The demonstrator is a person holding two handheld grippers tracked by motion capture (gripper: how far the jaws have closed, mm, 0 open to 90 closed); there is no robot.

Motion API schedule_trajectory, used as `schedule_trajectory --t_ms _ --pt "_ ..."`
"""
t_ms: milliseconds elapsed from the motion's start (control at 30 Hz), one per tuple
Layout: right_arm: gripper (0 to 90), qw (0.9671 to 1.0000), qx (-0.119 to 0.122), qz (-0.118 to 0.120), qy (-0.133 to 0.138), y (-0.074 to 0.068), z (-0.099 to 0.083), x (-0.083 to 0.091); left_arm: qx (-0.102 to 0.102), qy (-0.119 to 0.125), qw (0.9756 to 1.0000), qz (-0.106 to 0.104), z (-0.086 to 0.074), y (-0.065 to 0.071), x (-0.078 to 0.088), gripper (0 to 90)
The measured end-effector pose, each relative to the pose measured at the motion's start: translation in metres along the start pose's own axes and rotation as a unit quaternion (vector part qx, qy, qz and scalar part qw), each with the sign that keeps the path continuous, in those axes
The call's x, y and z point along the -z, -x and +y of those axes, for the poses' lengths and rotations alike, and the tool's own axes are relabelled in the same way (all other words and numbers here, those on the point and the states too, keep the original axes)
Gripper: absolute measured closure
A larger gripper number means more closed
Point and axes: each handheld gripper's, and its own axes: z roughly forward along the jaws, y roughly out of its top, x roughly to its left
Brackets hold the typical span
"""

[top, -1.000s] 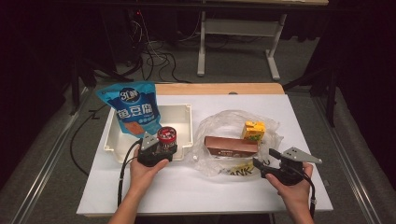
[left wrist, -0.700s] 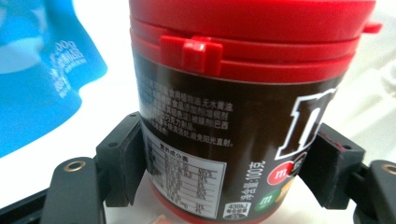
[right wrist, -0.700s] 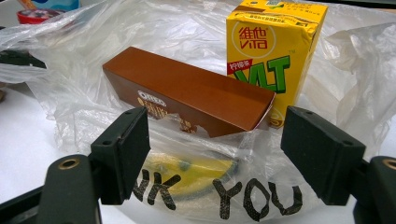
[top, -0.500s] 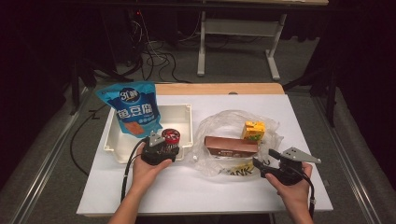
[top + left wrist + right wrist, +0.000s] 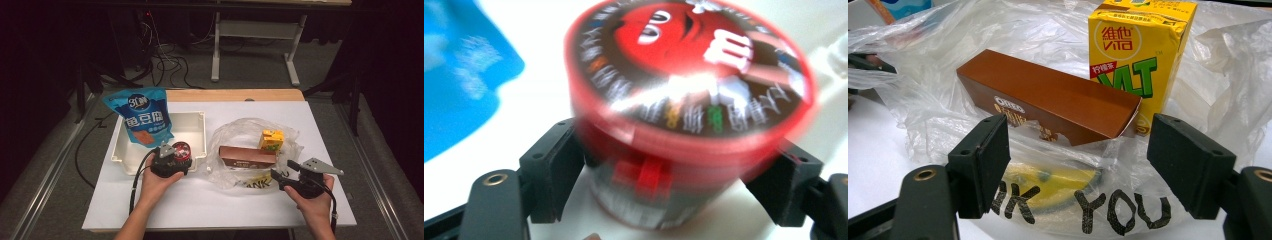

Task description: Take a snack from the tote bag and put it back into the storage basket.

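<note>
Tabletop [image 5: 200, 205], white, carrying all items listed. Tray [image 5: 202, 122], white, shallow, open, lay directly ahead of the left tongs [image 5: 175, 156], its near rim just beyond their tips. Plastic bag [image 5: 235, 131], clear, crumpled, printed with black lettering, lay spread immediately in front of the right tongs [image 5: 1080, 167] and off to the right of the left pair. Blue snack pouch [image 5: 142, 117] stood leaning in the tray, beyond the left tongs and slightly to their left. Brown biscuit box [image 5: 1048, 107] lay on the bag just beyond the right tongs, its long axis running across their line of reach. Yellow drink carton [image 5: 1138, 55] stood upright behind the box, farther from the right tongs and touching the box's far end. Round tub with red lid [image 5: 689, 75] sat between the two jaws of the left tongs at the tray's near rim, lid uppermost, its short upright axis crossing the jaws; the left hand [image 5: 157, 182] was far the nearer, the right well apart. Left tongs stood wide around the tub's body below the lid; blur hid whether the pads pressed it. Right tongs were released, jaws wide, nothing between them.
</note>
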Motion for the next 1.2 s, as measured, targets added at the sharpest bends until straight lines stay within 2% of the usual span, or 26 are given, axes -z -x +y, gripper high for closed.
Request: schedule_trajectory --t_ms 67,133,200,233,267,300,333,367,400,433,500,533,567,633,700,767,833,900,1100,1200 --pt "25.1 1.0000 0.001 0.002 0.000 0.000 0.000 0.000 0.004 0.008 0.9999 -0.006 -0.003 -0.002 0.006 18.9" --pt "25.0 1.0000 0.000 0.002 -0.001 0.000 -0.001 0.000 0.002 0.017 0.9998 -0.009 -0.005 -0.003 0.015 19.0" --pt "24.9 1.0000 0.001 0.003 0.000 0.000 -0.001 0.000 0.013 0.023 0.9996 -0.013 -0.005 -0.005 0.028 20.7" --pt "24.9 1.0000 0.000 0.003 -0.001 0.000 -0.001 0.001 0.027 0.018 0.9995 -0.007 -0.004 -0.007 0.036 21.2" --pt "24.9 1.0000 0.001 0.003 -0.001 0.000 -0.001 0.001 0.053 0.018 0.9984 -0.008 -0.003 -0.010 0.043 23.2" --pt "25.0 1.0000 0.001 0.004 -0.001 0.000 -0.001 0.001 0.085 0.032 0.9956 -0.022 -0.003 -0.012 0.053 25.7" --pt "25.0 1.0000 0.003 0.004 0.000 0.000 -0.001 0.001 0.090 0.036 0.9950 -0.025 -0.003 -0.012 0.058 28.8" --pt "25.1 1.0000 0.003 0.004 0.000 0.000 -0.001 0.001 0.088 0.030 0.9956 -0.004 -0.003 -0.009 0.064 32.9" --pt "25.2 1.0000 0.003 0.005 -0.001 0.000 -0.001 0.001 0.086 0.028 0.9959 0.006 -0.005 -0.007 0.066 44.4" --pt "25.2 1.0000 0.003 0.005 -0.001 0.000 -0.001 0.001 0.084 0.034 0.9959 0.005 -0.008 -0.003 0.070 53.4" --pt "25.3 1.0000 0.002 0.005 -0.003 -0.001 -0.001 0.001 0.081 0.031 0.9962 0.004 -0.011 0.003 0.069 76.6" --pt "25.5 1.0000 0.001 0.005 -0.003 -0.001 -0.001 0.001 0.072 0.020 0.9972 0.006 -0.012 0.007 0.066 85.6" --pt "25.5 1.0000 0.002 0.006 -0.002 0.000 -0.001 0.000 0.069 0.016 0.9975 0.003 -0.013 0.010 0.062 90.0" --pt "25.7 1.0000 0.001 0.006 -0.001 0.000 -0.001 0.000 0.074 0.014 0.9972 -0.001 -0.012 0.014 0.056 90.0" --pt "25.9 1.0000 0.001 0.006 -0.001 -0.001 -0.002 0.000 0.088 0.007 0.9960 0.015 -0.010 0.016 0.046 90.0" --pt "26.2 1.0000 0.001 0.006 0.000 0.000 -0.001 0.000 0.093 0.006 0.9953 0.028 -0.009 0.015 0.044 90.0" --pt "26.4 1.0000 -0.001 0.006 0.000 0.001 -0.002 0.000 0.102 0.006 0.9943 0.032 -0.006 0.012 0.040 90.0" --pt "26.5 1.0000 -0.001 0.006 -0.001 0.002 -0.002 -0.002 0.115 0.007 0.9928 0.032 -0.003 0.009 0.038 90.0" --pt "26.7 1.0000 -0.002 0.007 -0.005 0.001 -0.003 -0.005 0.133 0.004 0.9907 0.026 0.010 0.003 0.024 90.0" --pt "26.7 1.0000 0.000 0.007 -0.007 0.000 -0.003 -0.006 0.150 0.006 0.9884 0.027 0.018 0.001 0.017 90.0"
